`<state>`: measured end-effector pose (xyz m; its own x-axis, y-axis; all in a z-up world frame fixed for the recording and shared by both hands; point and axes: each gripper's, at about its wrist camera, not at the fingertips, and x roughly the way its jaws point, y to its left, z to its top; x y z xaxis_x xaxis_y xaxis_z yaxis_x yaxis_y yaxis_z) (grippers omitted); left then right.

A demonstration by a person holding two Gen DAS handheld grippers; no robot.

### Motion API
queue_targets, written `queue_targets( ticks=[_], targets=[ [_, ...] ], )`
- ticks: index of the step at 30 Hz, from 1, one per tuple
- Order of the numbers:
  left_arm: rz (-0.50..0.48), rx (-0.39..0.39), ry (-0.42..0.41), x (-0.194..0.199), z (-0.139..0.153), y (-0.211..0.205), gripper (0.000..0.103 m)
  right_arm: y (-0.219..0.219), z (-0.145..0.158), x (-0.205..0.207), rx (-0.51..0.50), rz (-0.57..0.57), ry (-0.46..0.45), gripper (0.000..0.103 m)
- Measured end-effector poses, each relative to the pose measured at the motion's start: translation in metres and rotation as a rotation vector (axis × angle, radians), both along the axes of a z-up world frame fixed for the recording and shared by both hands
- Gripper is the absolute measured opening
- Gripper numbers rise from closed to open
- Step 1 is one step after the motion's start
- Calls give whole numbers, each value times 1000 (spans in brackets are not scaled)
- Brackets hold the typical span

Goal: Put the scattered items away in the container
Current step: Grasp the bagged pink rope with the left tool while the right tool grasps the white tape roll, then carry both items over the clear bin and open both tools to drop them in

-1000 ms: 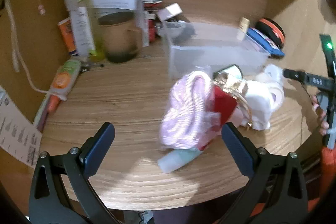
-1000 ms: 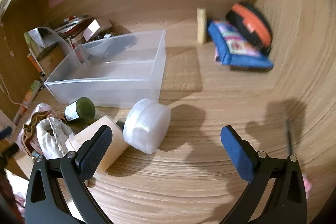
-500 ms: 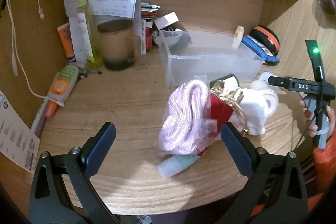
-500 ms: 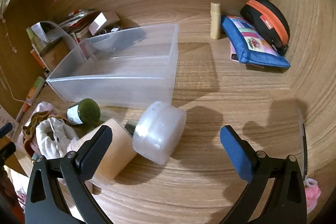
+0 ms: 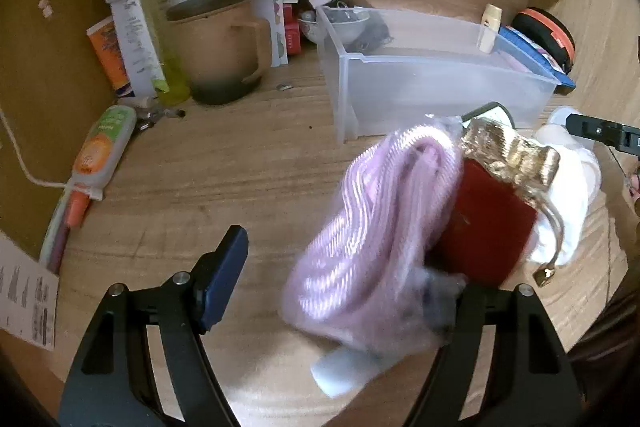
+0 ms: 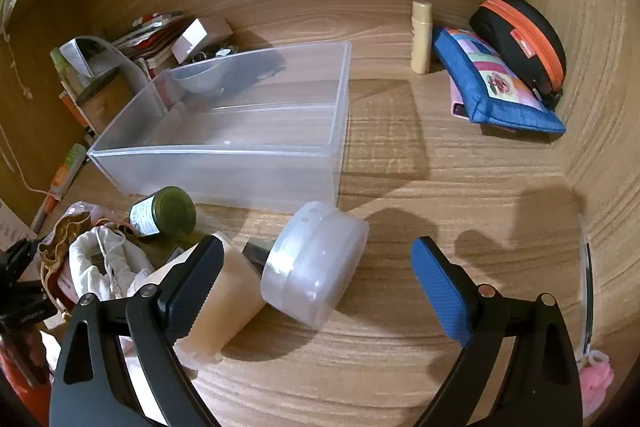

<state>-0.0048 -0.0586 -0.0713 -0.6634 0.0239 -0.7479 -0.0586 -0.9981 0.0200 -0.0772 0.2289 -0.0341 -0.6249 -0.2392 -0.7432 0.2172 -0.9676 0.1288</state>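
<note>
The clear container (image 6: 224, 147) on the bench (image 6: 420, 187) holds nothing yet, while the pink rope bundle (image 5: 376, 239), green jar (image 6: 166, 213), round tub (image 6: 316, 263) and pouches lie scattered in front, with both the left hand-held gripper (image 5: 340, 283) and right hand-held gripper (image 6: 316, 279) spread wide, gripping nothing.

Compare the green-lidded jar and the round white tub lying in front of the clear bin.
The green-lidded jar is small, dark and carries a printed label; the round white tub is much larger, translucent white and unlabelled. The jar lies against the cloth pouches beside the bin's front wall; the tub lies off the clear bin's front right corner, beside a beige bottle. Both lie tipped on their sides on the wooden desk, outside the bin.
</note>
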Motion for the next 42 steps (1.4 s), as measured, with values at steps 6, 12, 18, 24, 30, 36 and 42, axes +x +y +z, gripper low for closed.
queue_targets(
  ticks=[6,12,18,24,30,36,42],
  targets=[
    [-41,13,-1,-14,4,3,40,5,-5,-11,-44,-9,-35,93],
    [-29,11,14,-26,7,-1,22,12,-14,-16,-49,-20,-96,39],
    [-26,24,4,-38,6,-4,21,9,-20,-14,30,-22,-74,27],
    [0,54,33,-38,20,-14,20,10,-2,-3,67,-23,1,27],
    [29,56,92,-33,45,-23,20,14,24,4,43,-23,63,27],
    [1,80,161,-26,76,-20,20,12,55,13,30,-9,141,27],
    [-13,106,233,-27,102,-9,20,4,82,16,43,-30,233,27]
  ],
)
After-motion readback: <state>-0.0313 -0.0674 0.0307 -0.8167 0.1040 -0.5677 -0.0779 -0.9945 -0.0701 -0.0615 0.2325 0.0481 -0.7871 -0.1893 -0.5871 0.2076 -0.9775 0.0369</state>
